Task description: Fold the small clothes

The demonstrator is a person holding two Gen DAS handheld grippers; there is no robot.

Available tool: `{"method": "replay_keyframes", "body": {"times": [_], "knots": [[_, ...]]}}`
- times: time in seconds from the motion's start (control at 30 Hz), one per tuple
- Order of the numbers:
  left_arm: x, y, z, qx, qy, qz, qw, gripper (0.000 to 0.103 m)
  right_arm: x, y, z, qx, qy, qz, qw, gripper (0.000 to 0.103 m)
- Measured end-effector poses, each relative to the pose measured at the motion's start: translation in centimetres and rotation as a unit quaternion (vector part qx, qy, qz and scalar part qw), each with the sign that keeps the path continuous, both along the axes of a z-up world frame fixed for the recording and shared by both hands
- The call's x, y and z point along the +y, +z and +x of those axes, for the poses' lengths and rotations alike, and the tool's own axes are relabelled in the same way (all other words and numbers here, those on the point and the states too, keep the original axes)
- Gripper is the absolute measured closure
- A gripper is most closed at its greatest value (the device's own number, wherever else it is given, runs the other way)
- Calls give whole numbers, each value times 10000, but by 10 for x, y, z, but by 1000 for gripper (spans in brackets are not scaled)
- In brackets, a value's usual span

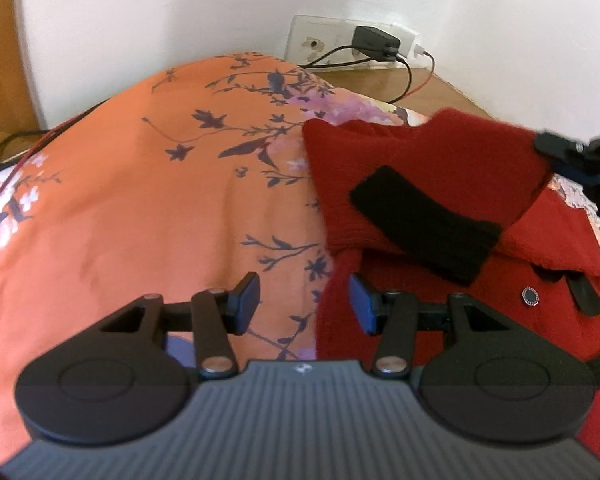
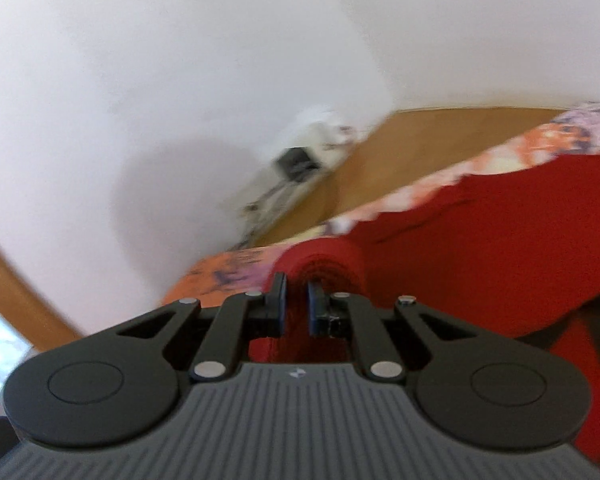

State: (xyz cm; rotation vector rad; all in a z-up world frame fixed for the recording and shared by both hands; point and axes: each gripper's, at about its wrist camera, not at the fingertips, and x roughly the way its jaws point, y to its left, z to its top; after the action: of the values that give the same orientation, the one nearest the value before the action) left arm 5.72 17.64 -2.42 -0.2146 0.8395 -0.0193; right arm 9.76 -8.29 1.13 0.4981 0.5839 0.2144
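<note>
A red sweater (image 1: pixel 440 184) is lying on the orange flowered bedspread (image 1: pixel 140 200), on its right side. One sleeve with a black cuff (image 1: pixel 424 224) is already laid across the body. A red fold is pinched in the right gripper (image 2: pixel 297 308), whose fingers are nearly closed on it. The left gripper (image 1: pixel 304 304) is held wide apart with nothing in it, just at the sweater's left edge. The folding seems partly done; more folds are likely needed.

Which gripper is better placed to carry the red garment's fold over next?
Right. The right gripper is shut on a lifted fold of the red garment; the left gripper is open, holding nothing, at its edge.
</note>
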Motion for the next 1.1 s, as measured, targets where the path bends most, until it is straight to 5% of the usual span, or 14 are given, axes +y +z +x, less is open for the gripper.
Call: {"method": "replay_keyframes", "body": {"times": [0.33,0.4,0.47,0.53,0.7,0.8,1.1], "knots": [[-9,-4,5,22,-29,79,10000,52,-27,-51,3,807,-218,-929,9922,89],[-10,-4,7,31,-25,81,10000,52,-26,-48,0,825,-5,-1146,9900,80],[-10,-3,8,20,-24,62,10000,52,-20,-40,-4,869,141,-1378,9865,58],[-11,-1,9,-9,-10,46,10000,52,-17,-30,-12,775,209,-1591,9840,47],[-10,4,10,-95,71,26,9999,52,-4,-4,-29,465,664,-1806,9802,45],[-9,5,11,-102,154,51,9998,52,16,-3,-31,338,994,-1948,9752,34],[-1,6,5,-102,344,56,9993,52,81,-29,-28,112,1900,-2851,9394,25]]}}
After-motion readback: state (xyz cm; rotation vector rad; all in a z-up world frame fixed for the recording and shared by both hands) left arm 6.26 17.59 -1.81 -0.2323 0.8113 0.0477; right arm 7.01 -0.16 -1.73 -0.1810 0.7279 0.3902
